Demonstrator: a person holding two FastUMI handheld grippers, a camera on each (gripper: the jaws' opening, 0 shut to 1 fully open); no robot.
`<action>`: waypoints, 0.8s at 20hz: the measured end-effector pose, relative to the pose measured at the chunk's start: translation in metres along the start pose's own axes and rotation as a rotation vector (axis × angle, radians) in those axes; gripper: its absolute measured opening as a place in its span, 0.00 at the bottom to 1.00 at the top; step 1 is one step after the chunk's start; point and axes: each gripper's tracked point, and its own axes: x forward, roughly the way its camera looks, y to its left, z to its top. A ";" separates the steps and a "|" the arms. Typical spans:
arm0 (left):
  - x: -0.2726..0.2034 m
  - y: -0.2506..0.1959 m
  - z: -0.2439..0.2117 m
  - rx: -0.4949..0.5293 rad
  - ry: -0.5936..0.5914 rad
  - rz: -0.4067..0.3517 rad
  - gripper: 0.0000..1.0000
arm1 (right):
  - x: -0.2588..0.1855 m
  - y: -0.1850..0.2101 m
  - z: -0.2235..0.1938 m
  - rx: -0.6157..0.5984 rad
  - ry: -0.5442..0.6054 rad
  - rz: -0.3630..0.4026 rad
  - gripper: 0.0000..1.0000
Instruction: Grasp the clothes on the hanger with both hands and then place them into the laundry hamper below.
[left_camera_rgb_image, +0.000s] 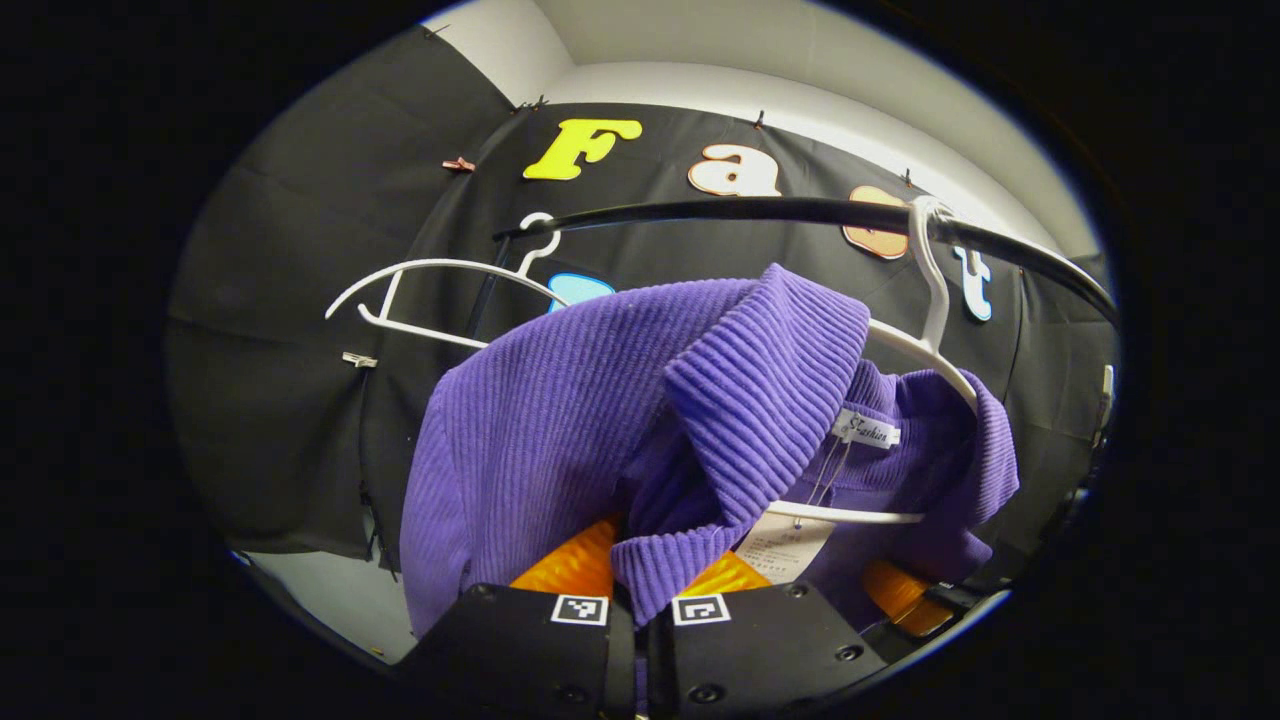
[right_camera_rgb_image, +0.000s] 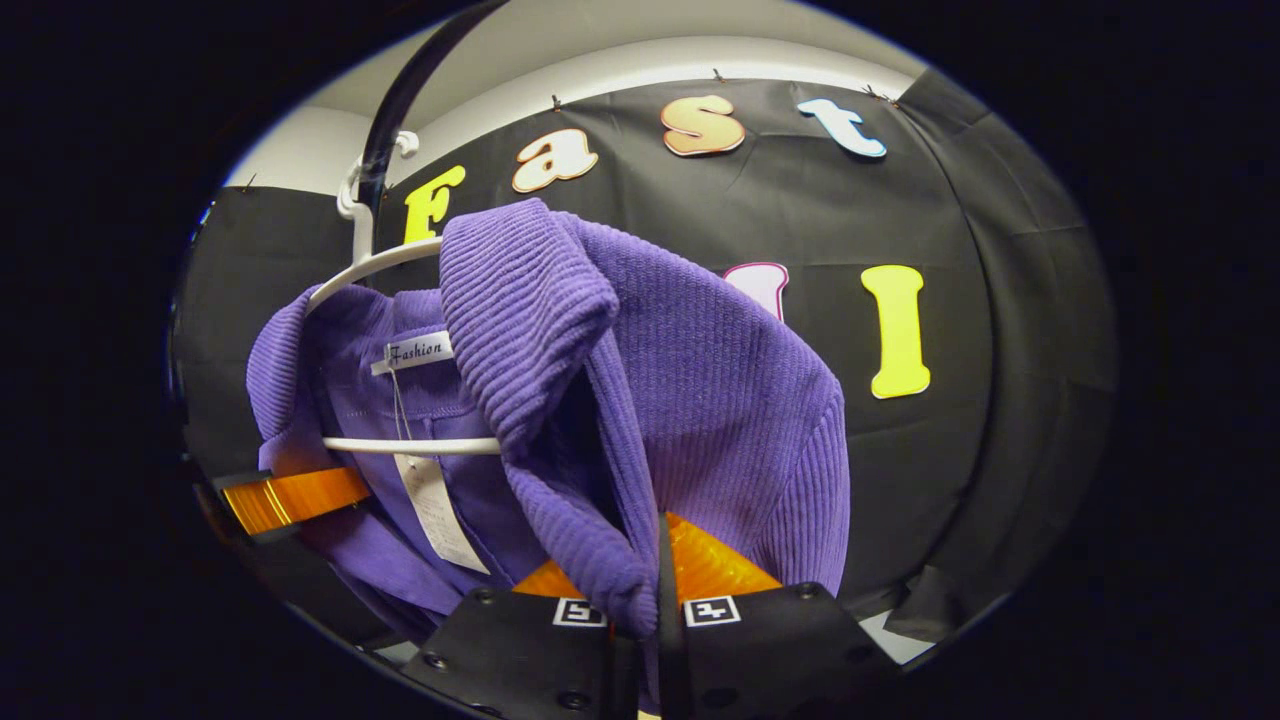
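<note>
Purple ribbed knitwear, a collared sweater (left_camera_rgb_image: 560, 420), is seen in the left gripper view draped on a white plastic hanger (left_camera_rgb_image: 930, 340) whose hook is looped over a black rail (left_camera_rgb_image: 760, 211). A second, bare white hanger (left_camera_rgb_image: 420, 290) is hung further along the rail. The left gripper (left_camera_rgb_image: 640, 590) is closed on the sweater's front edge, a fold of knit being pinched between its two fingers, so that one side of the garment can be drawn off the hanger's shoulder.

In the right gripper view, the same sweater (right_camera_rgb_image: 700, 380) is shown from the other side, its neck label and swing tag (right_camera_rgb_image: 440, 515) hanging inside the collar. The right gripper (right_camera_rgb_image: 650, 590) is likewise clamped on the opposite front edge. The left gripper's finger (right_camera_rgb_image: 295, 497) is seen low at the far side of the garment. With both edges held, the sweater is judged ready to be lifted clear; the laundry hamper is presumably below.
</note>
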 end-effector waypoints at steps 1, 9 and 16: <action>-0.002 0.007 0.004 0.005 -0.010 0.015 0.10 | -0.001 -0.002 0.001 0.004 -0.001 0.009 0.17; -0.036 0.033 0.028 -0.077 -0.029 0.072 0.09 | -0.023 -0.021 0.015 0.004 -0.051 0.070 0.17; -0.050 0.051 0.069 -0.028 -0.147 0.107 0.09 | -0.054 -0.022 0.024 0.036 -0.081 0.107 0.12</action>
